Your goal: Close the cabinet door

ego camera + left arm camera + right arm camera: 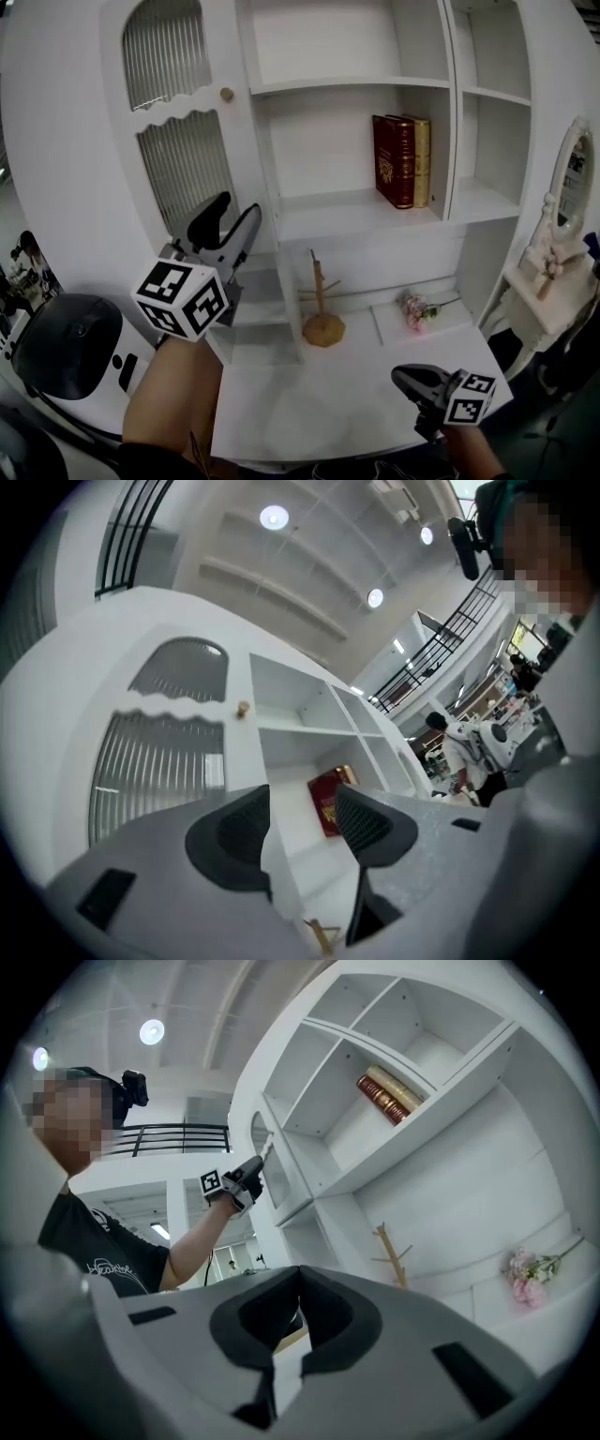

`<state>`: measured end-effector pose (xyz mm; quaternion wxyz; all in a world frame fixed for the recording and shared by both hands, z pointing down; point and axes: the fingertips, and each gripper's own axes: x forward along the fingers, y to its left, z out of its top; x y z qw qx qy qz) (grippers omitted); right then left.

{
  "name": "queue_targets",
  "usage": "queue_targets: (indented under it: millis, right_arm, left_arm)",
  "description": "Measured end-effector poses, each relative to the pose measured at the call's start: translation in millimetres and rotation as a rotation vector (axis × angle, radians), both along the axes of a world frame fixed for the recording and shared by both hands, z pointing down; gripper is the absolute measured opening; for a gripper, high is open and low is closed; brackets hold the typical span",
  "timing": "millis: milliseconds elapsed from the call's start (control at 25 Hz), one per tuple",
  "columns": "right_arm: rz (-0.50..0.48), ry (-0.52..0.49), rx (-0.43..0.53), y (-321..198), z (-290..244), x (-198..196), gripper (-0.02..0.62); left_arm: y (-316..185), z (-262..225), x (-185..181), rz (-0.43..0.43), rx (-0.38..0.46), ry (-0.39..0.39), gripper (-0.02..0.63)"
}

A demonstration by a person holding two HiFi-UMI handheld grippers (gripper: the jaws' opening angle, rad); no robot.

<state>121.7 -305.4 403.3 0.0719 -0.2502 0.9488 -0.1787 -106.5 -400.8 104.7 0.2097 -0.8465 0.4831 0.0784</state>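
The cabinet door fills the upper left of the head view. It is a white framed panel with two ribbed glass panes and a small round knob on its right edge, next to the open shelves. It looks nearly flush with the cabinet front, but I cannot tell whether a gap remains. It is probably a stiff, fairly light hinged panel that swings at a gentle push. The panes are likely the fragile part, so the solid right-hand frame near the knob is the safer place to press. The knob itself is small and smooth, so it would be a poor thing to pinch. The left gripper is at centre left, below the knob and close to the door's lower right edge. Its jaws are spread wide and grip nothing; in the left gripper view only the white upright edge shows behind the gap. The right gripper is low at lower right over the desk, with its jaws drawn together and empty. There is free room in front of the door. The edges to watch are the shelf lip just right of the door and, further down at centre, the wooden stand. The books and flowers are well clear to the right.
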Motion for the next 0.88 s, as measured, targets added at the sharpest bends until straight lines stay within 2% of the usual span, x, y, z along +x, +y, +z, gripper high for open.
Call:
queue_targets:
  millis: [200,360,520,600,720,880]
  right_arm:
    - [-0.059,0.024,-0.003,26,-1,-44,0.006]
    - [-0.071,0.039,-0.018,45,4,-70,0.006]
    - [-0.048,0.046,-0.028,64,11,-85,0.006]
    - [-0.053,0.032,-0.032,76,16,-93,0.006]
    - [-0.059,0.027,-0.039,92,28,-102,0.006]
    - [-0.058,0.036,-0.078,107,47,-111,0.006]
  left_arm:
    - [44,111,-1,0.139,-0.242,0.058,0.206]
    - [89,184,10,0.245,-0.386,0.135,0.204]
    - [142,254,41,0.371,-0.526,0.118,0.201]
    - [167,278,50,0.413,-0.56,0.108,0.199]
    - [189,300,51,0.409,-0.576,0.14,0.195]
    - [212,322,49,0.437,-0.624,0.21,0.094]
